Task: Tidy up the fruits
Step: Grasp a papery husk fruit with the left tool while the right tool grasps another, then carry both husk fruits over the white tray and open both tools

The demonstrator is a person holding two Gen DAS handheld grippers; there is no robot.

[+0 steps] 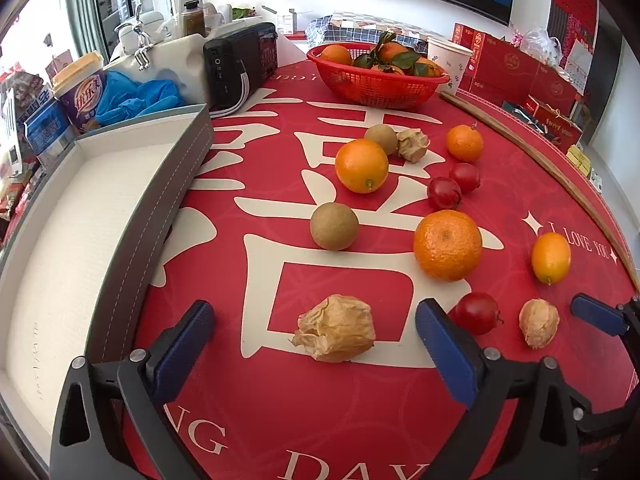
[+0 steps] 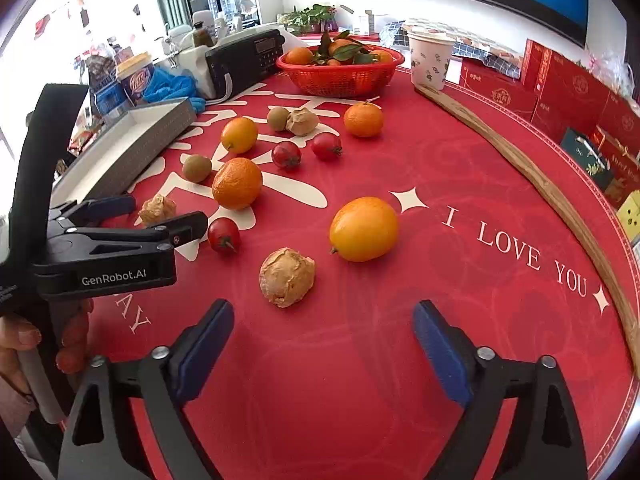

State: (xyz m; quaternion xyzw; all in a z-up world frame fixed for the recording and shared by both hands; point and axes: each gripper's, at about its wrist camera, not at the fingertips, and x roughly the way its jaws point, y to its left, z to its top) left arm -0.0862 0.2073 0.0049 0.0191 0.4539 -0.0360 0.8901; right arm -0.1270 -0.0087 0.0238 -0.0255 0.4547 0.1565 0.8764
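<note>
Left gripper (image 1: 314,338) spread wide around a husked physalis (image 1: 335,328); right gripper (image 2: 323,344) agape, holding nothing, just short of another husked fruit (image 2: 287,277). Loose fruits mid-cloth; bare red tablecloth (image 2: 460,320) rightward to wooden strip (image 2: 532,176). Grey tray (image 1: 80,216) along left edge.
</note>
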